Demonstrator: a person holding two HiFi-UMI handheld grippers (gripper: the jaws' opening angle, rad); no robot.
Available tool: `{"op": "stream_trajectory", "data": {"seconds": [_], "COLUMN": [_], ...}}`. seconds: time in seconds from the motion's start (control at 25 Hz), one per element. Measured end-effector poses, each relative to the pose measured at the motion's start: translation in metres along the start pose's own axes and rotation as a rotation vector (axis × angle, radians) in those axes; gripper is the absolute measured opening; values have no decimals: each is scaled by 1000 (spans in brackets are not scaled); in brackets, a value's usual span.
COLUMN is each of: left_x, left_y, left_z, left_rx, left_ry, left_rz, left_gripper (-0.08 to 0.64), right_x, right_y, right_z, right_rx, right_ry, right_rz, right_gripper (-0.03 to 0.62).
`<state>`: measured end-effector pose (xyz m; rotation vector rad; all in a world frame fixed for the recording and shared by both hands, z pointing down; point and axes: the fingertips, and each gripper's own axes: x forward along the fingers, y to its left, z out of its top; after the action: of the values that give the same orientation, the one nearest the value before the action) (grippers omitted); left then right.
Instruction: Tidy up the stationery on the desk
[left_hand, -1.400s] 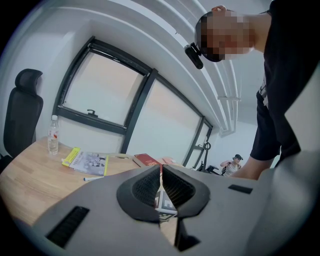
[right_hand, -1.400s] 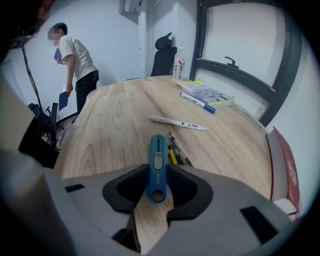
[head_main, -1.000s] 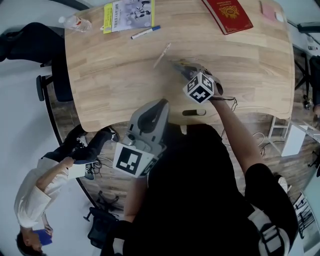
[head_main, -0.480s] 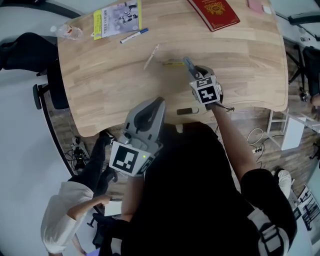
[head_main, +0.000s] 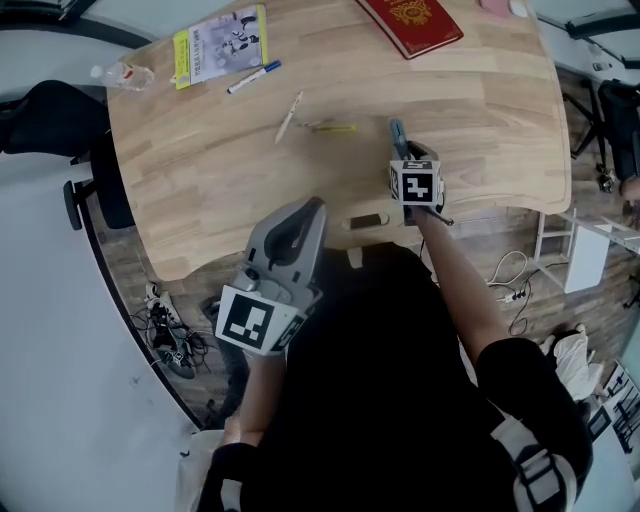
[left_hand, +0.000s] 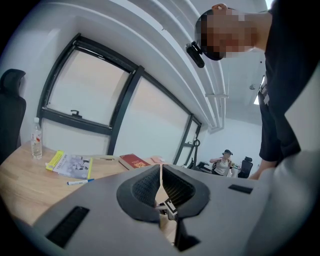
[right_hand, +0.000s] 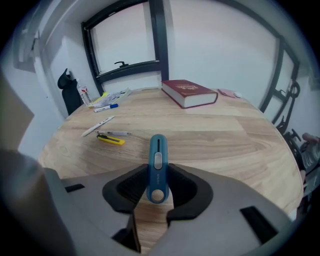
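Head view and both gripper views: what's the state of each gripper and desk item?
left gripper, shut, empty
right gripper, shut on the blue cutter
blue cutter, clamped between the right jaws
yellow cutter, lying loose on the desk
white pen, lying loose on the desk
red book, closed, flat
water bottle, upright

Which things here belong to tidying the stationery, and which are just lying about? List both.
Job: blue plastic utility knife in the right gripper; yellow utility knife; white pen; blue-capped white marker.
Lying about: red hardcover book; yellow-edged printed booklet; clear plastic bottle.
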<state>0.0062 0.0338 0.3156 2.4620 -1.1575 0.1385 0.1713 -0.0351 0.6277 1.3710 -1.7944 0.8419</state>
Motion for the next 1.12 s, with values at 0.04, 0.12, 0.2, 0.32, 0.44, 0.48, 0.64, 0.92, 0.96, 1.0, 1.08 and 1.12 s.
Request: {"op": "stream_trajectory", "data": {"seconds": [0.04,0.12,0.2,0.32,0.44,0.48,0.64,0.92,0.96,1.0,1.08,1.12], "left_x": [0,-1,-1,-1,1,1,3,4,3,3,2,2], "left_y": [-1,-4,-6,-8,-8,-9,-11,-13,-12,-12,-10,-9], "left_z": [-1,-2,-2,-3,-6,-7,-9,-7,-7,-6,-6,-6], "left_rx": [3,10,9,6,12,8,4,22,21,17,7,2], "left_ry": [0,3,6,8,16,18,22,9,6,4,3,3], "left_rz": [-1,-4,-3,0,2,2,0,-2,1,3,6,6], "left_gripper": [41,41,41,41,41,41,41,41,41,41,41,41], "right_x": [0,1,3,6,9,9,9,-1,-4,-8,-16,-19], "right_y": [-4,-11,-15,-19,-19,-19,-16,-13,-12,-11,-7,-4], "right_z": [-2,-8,-15,-21,-23,-22,-18,-7,-4,0,9,15], "right_rx": [22,62,91,121,144,141,114,79,63,43,-15,-47], "right_ry": [4,16,29,38,33,29,20,-7,-13,-19,-33,-40], "right_rz": [-19,-45,-60,-81,-84,-87,-85,-52,-47,-43,-31,-20], "right_gripper": [141,141,141,141,141,141,169,199,199,199,199,199]}}
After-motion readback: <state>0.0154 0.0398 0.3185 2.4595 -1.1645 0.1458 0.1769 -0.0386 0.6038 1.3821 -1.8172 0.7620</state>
